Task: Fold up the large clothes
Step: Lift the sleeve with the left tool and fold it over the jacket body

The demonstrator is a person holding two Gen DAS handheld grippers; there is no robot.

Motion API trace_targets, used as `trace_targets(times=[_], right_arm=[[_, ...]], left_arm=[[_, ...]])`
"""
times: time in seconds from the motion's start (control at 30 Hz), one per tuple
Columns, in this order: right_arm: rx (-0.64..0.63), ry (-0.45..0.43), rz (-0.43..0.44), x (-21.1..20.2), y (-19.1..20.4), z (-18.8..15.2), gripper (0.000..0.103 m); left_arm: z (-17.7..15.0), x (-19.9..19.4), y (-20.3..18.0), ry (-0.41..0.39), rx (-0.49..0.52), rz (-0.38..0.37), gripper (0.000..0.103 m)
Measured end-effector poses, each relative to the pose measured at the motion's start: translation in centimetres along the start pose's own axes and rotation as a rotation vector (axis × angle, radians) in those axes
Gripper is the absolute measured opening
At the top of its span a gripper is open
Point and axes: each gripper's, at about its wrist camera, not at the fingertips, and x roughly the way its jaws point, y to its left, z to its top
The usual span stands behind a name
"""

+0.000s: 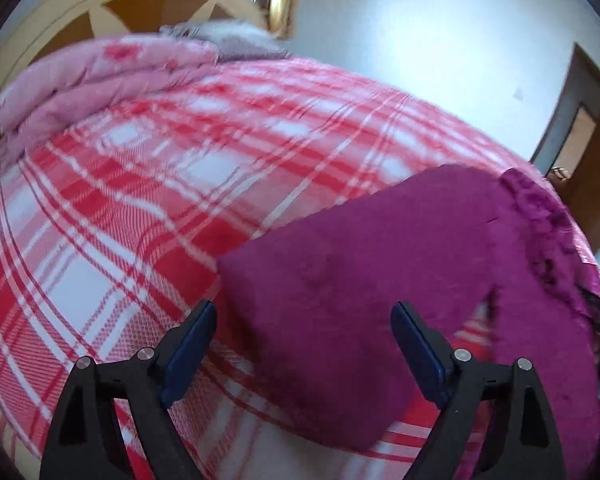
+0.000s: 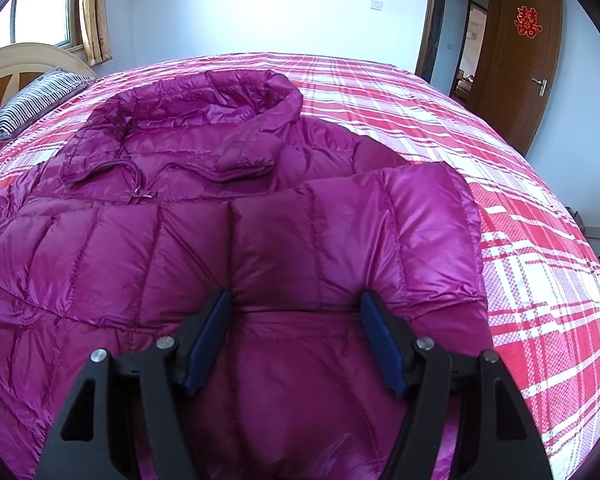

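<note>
A magenta quilted down jacket [image 2: 204,184] lies flat on the red-and-white plaid bed [image 2: 520,264], collar toward the far side. One sleeve [image 2: 340,232] is folded across the body. My right gripper [image 2: 296,312] is open, its jaws wide apart, just over the sleeve's cuff end, gripping nothing. In the left wrist view, a part of the jacket [image 1: 360,248] lies on the plaid sheet [image 1: 100,208]. My left gripper [image 1: 304,320] is open over the near edge of that fabric, holding nothing.
A folded pink quilt [image 1: 100,80] lies at the headboard [image 1: 60,12]. A striped pillow [image 2: 40,100] sits at the head of the bed. A window with curtain [image 2: 94,12] is at the back left. A brown door [image 2: 528,64] stands open at the right.
</note>
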Motion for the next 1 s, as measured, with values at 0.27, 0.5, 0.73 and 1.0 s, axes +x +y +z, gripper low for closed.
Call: trace_targets(times=[0.27,0.5,0.73,1.0], right_arm=[[0.000,-0.001,0.001,0.0,0.0,0.0,0.071],[0.005,-0.003,0.004,-0.1,-0.1,0.0,0.072],[0.007,-0.006,0.006,-0.1,-0.1,0.0,0.072],[0.014,-0.009,0.016,-0.1,-0.3,-0.1,0.072]], left_arm=[[3.6,-2.4,0.8,-0.121,0.047,-0.020,0.016],[8.3,-6.0,-1.2,-0.236,0.138,-0.013,0.016],[11.4,-9.9,-9.0,-0.358,0.255,-0.113,0.015],[9.8,-12.0,-20.2,-0.391,0.455,-0.282,0.015]])
